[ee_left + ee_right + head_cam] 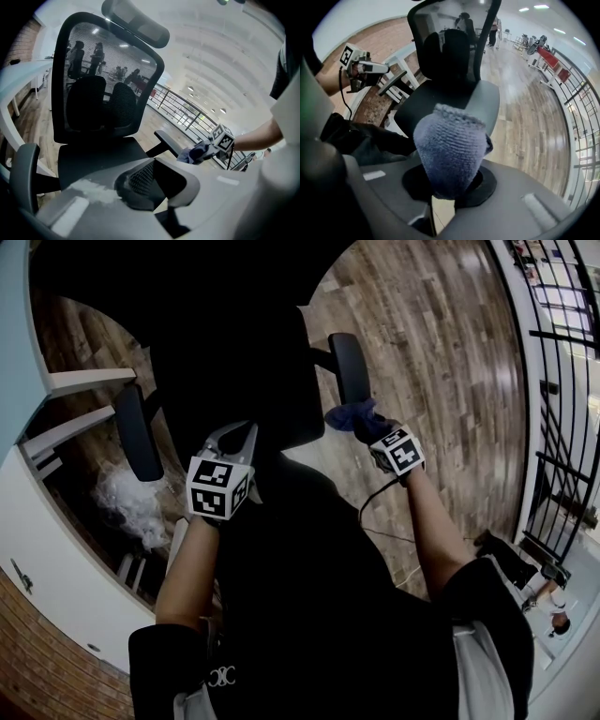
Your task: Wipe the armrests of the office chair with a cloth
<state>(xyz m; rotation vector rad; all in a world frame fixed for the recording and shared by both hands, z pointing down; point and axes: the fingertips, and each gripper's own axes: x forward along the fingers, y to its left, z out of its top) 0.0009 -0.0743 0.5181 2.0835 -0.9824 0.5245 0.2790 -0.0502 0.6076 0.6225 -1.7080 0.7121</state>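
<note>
White counter curves along the far left, over a wooden floor. Black office chair faces the person. Left armrest is bare, nothing touching it. Left hand-held gripper hangs just right of that armrest, over the near edge of the seat, jaws together and nothing between them. Mesh backrest and headrest stand upright behind. Right armrest is on the other side of the seat. Blue cloth is bunched at its near end and looks to be touching the pad. Right hand-held gripper is clamped on the cloth, which bulges out past the jaws. Black railing runs along the far right.
</note>
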